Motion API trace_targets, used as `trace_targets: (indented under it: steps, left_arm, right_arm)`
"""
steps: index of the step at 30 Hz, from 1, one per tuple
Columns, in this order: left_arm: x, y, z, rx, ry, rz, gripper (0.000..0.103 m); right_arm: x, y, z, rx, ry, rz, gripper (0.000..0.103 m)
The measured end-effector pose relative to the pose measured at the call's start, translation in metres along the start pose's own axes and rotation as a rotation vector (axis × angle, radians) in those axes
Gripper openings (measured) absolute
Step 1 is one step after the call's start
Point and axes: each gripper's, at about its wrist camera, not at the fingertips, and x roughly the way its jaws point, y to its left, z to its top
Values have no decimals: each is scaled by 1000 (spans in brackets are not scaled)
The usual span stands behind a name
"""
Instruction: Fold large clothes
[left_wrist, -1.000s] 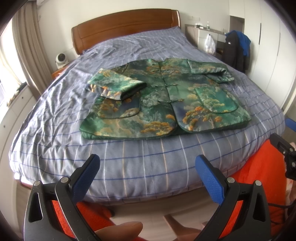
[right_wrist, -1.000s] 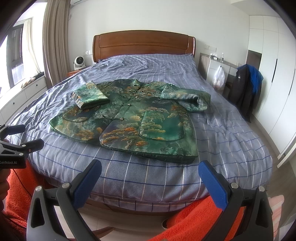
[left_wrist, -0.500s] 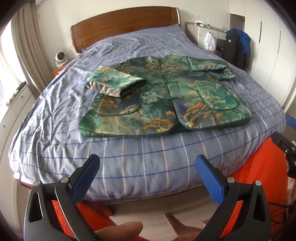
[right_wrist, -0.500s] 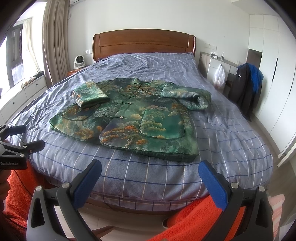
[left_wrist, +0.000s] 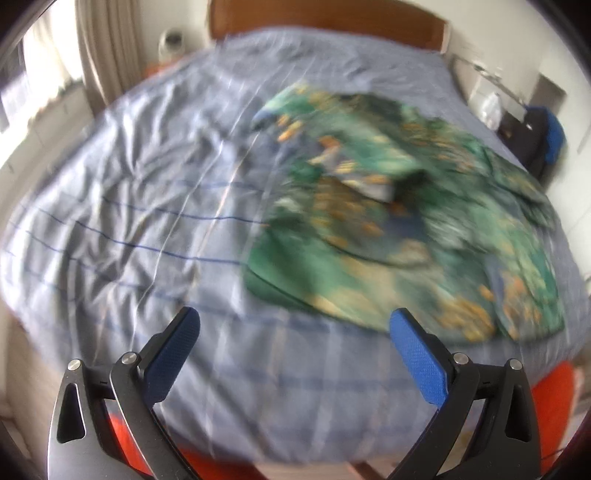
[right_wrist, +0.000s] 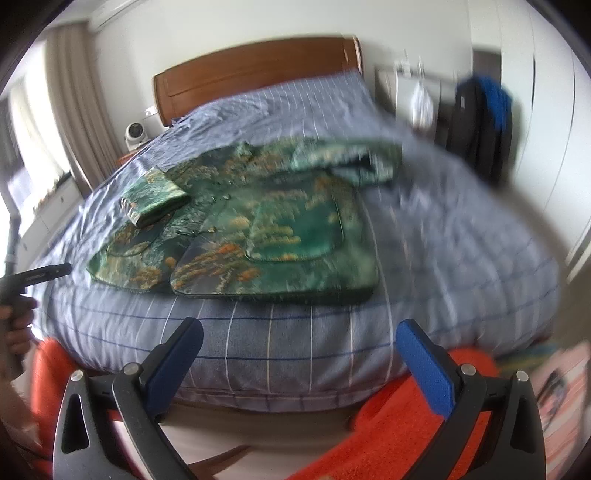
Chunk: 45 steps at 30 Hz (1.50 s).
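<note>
The green brocade jacket (right_wrist: 258, 229) lay spread front-up on the bed (right_wrist: 461, 236), ahead of the right tongs (right_wrist: 299, 350) and just left of their line, its hem nearest them, probably so both lower corners could be reached from the bed's foot. Both sleeves were already turned in: one lay as a flat packet (right_wrist: 155, 195) on the far left of the chest, the other bunched across the far shoulder (right_wrist: 354, 158). The right tongs hung wide apart over the bed's near edge with nothing between their blue pads. The left tongs (left_wrist: 295, 343) were likewise spread wide and empty, the jacket (left_wrist: 406, 229) ahead and to their right, much blurred. Nothing lay between either pair and the hem; only rumpled striped sheet stretched to the left. Beyond the jacket stood a wooden headboard (right_wrist: 258, 74), a small white fan (right_wrist: 135, 134) far left, and dark and blue clothing (right_wrist: 480, 122) hanging far right, all well apart from the work. An orange cloth (right_wrist: 399, 435) showed under the tongs.
</note>
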Motion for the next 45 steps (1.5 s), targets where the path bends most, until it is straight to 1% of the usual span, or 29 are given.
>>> trace_targets:
  steps: [3, 4, 6, 7, 8, 9, 10, 11, 12, 13, 14, 17, 19, 22, 25, 26, 27, 28, 29, 30, 31, 33, 35, 37, 39, 42, 45]
  left_arm:
    - [54, 34, 31, -52, 108, -58, 102]
    - [68, 41, 36, -76, 137, -81, 102]
    - [97, 46, 43, -112, 212, -165, 102]
    - [107, 43, 44, -111, 236, -183, 102]
    - [115, 39, 44, -99, 252, -170, 102]
    - [118, 32, 43, -69, 250, -137, 101]
    - [118, 25, 41, -31, 231, -106, 91]
    - [116, 17, 38, 17, 211, -86, 64]
    - [112, 9, 34, 53, 199, -75, 48]
    - [107, 5, 31, 63, 189, -61, 23]
    - [99, 1, 28, 69, 170, -38, 11]
    - [72, -4, 21, 78, 124, -41, 9]
    - [58, 2, 18, 57, 113, -77, 8]
    - [42, 9, 7, 29, 122, -123, 8]
    - [31, 6, -5, 16, 143, -146, 8]
    - [27, 6, -10, 10, 145, -155, 8]
    - [22, 6, -18, 4, 146, -163, 8]
    - [18, 6, -25, -6, 146, -170, 8]
    - [16, 4, -30, -14, 149, -176, 8]
    - [13, 3, -36, -25, 151, -182, 8]
    - [11, 4, -40, -32, 154, -178, 8]
    - [6, -2, -47, -33, 159, -165, 8]
    - [4, -2, -51, -13, 155, -144, 8]
    - [7, -2, -53, 2, 161, -117, 9]
    - [14, -6, -55, 13, 177, -86, 9]
    - [34, -10, -54, 29, 191, -43, 9]
    - [49, -17, -50, 30, 201, -13, 9]
  right_arm:
    - [25, -34, 6, 99, 89, -4, 103]
    - [29, -43, 7, 120, 100, -11, 103]
    - [39, -59, 10, 141, 119, -23, 103]
    - [44, -64, 12, 141, 126, -22, 103]
    - [50, -69, 14, 137, 134, -15, 103]
    - [56, -74, 18, 135, 137, 0, 103]
    - [62, -77, 21, 134, 132, 22, 103]
    - [69, -81, 25, 131, 122, 55, 103]
    - [78, -84, 30, 129, 123, 75, 103]
    - [87, -86, 33, 130, 135, 88, 103]
    - [96, -88, 35, 135, 147, 99, 103]
    - [133, -83, 46, 156, 188, 141, 103]
    - [150, -81, 51, 155, 204, 137, 103]
    - [172, -80, 56, 169, 243, 164, 103]
    - [183, -82, 57, 191, 270, 174, 102]
    - [182, -82, 57, 193, 272, 179, 95]
    - [180, -82, 57, 188, 272, 189, 80]
    - [176, -77, 58, 167, 272, 201, 73]
    - [171, -72, 58, 130, 272, 185, 55]
    - [169, -69, 59, 108, 268, 175, 29]
    - [163, -65, 60, 86, 262, 174, 24]
    - [151, -63, 62, 87, 260, 174, 20]
    - [136, -63, 66, 88, 256, 182, 18]
    - [119, -61, 65, 81, 250, 186, 17]
    - [114, -65, 59, 78, 267, 173, 17]
    - [127, -70, 48, 79, 306, 145, 17]
    - [152, -77, 36, 115, 329, 123, 17]
